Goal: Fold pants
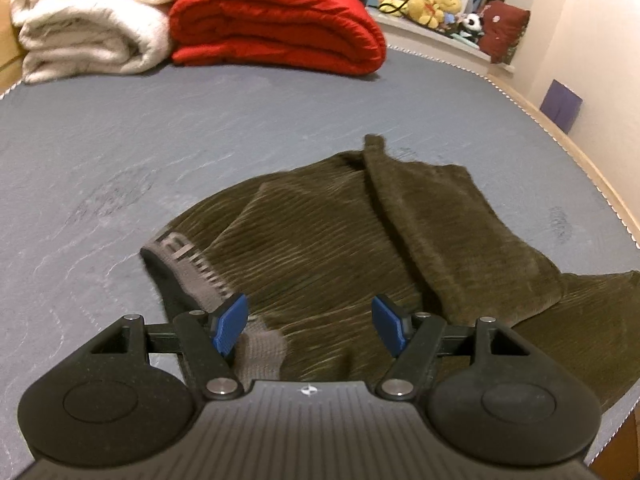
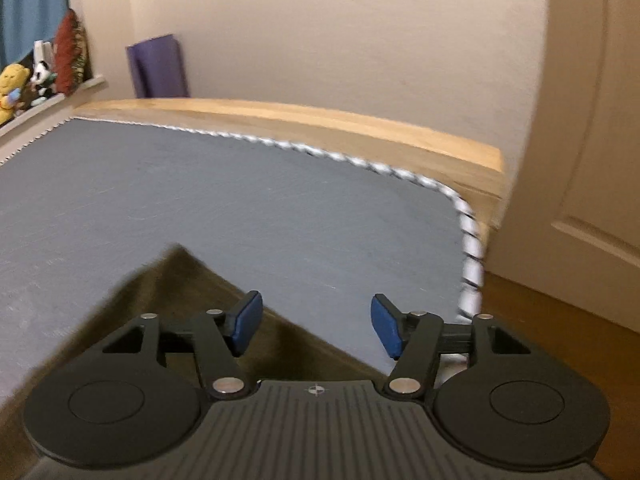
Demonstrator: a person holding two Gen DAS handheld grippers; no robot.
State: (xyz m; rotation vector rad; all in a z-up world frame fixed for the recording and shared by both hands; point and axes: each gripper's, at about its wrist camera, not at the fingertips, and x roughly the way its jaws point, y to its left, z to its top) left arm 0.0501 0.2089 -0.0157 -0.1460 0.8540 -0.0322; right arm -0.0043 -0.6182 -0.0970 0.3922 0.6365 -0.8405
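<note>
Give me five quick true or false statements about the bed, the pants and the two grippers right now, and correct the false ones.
1. The olive pants lie on the grey mattress. True.
2. The left gripper is clamped on the waistband. False: its jaws are open, gripping nothing.
3. A red blanket sits folded beside a white blanket. True.
4. The right gripper holds a pant leg. False: it is open and empty.
5. The stuffed toys lie on the pants. False: they sit on a ledge beyond the bed.

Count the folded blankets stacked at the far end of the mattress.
2: a cream blanket at far left and a red blanket touching its right side. Others may lie outside the view.
</note>
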